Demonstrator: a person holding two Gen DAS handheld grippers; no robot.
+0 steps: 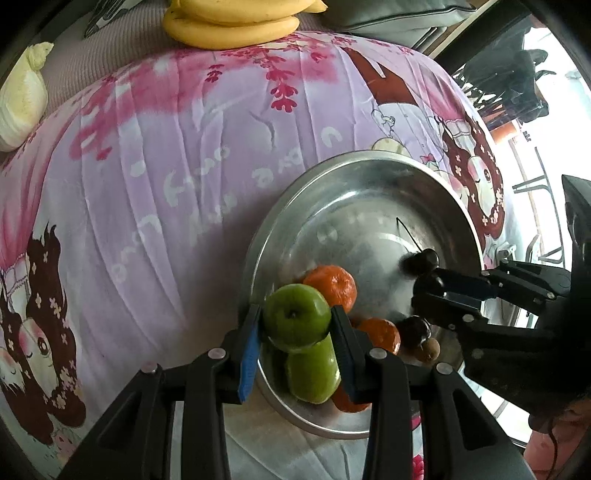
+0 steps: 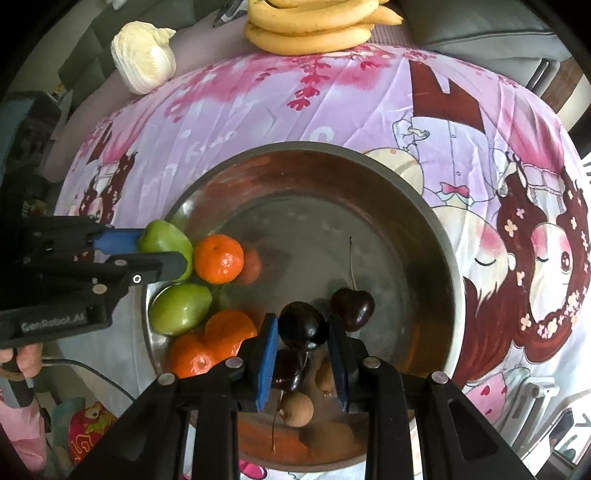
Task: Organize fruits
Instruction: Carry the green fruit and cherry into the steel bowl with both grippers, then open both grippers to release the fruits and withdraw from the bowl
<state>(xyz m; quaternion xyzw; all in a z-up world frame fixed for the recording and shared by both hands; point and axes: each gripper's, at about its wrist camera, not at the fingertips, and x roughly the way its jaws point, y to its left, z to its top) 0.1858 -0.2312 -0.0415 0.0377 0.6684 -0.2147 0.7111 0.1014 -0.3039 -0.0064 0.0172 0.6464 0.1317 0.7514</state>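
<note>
A steel bowl [image 1: 369, 166] [image 2: 436, 229] sits on a pink cartoon-print cloth. My left gripper [image 1: 295, 325] [image 2: 162, 251] is shut on a green apple [image 1: 295, 314] [image 2: 162, 236] just above the bowl's left rim. My right gripper [image 2: 303, 328] [image 1: 424, 291] is shut on a dark cherry [image 2: 303, 325] [image 1: 428, 286] over the bowl. In the bowl lie a second green apple [image 2: 181, 308] [image 1: 312, 373], several tangerines [image 2: 218, 258] [image 1: 332, 286], another cherry [image 2: 352, 304] and longans [image 2: 297, 408].
A banana bunch [image 2: 310, 33] [image 1: 232, 27] lies at the cloth's far edge. A napa cabbage [image 2: 144, 57] [image 1: 22, 99] lies at the far left, off the cloth. Grey sofa cushions [image 2: 480, 29] stand behind.
</note>
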